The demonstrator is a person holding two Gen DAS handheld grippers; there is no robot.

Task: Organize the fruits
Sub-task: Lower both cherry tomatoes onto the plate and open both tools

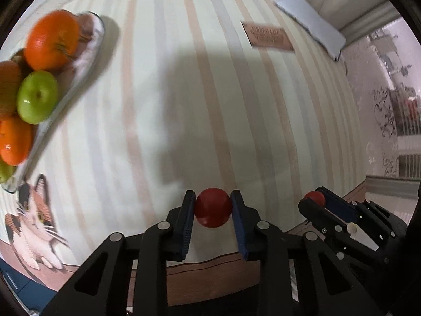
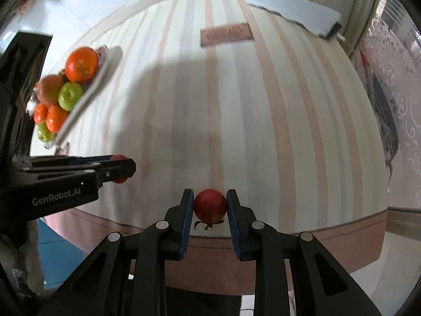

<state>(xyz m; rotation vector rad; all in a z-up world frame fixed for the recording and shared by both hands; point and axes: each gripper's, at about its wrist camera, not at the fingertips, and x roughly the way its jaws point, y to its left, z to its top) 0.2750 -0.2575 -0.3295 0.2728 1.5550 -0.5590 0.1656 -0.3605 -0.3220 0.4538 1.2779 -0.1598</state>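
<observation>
My left gripper (image 1: 212,205) is shut on a red tomato (image 1: 213,210) and holds it above the striped tablecloth. My right gripper (image 2: 210,202) is shut on a second red tomato (image 2: 210,205), stem side down. Each gripper shows in the other's view: the right one (image 1: 314,200) at the lower right, the left one (image 2: 119,168) at the left. A glass plate (image 1: 89,50) at the far left holds oranges (image 1: 52,39), a green apple (image 1: 38,100) and other fruit. The plate (image 2: 86,94) also shows in the right wrist view.
A brown label patch (image 1: 267,36) is on the tablecloth at the back. A white folded cloth (image 1: 310,21) lies at the far right corner. A cat picture (image 1: 34,223) decorates the cloth's near left edge. The table's front edge (image 2: 263,237) is just below my grippers.
</observation>
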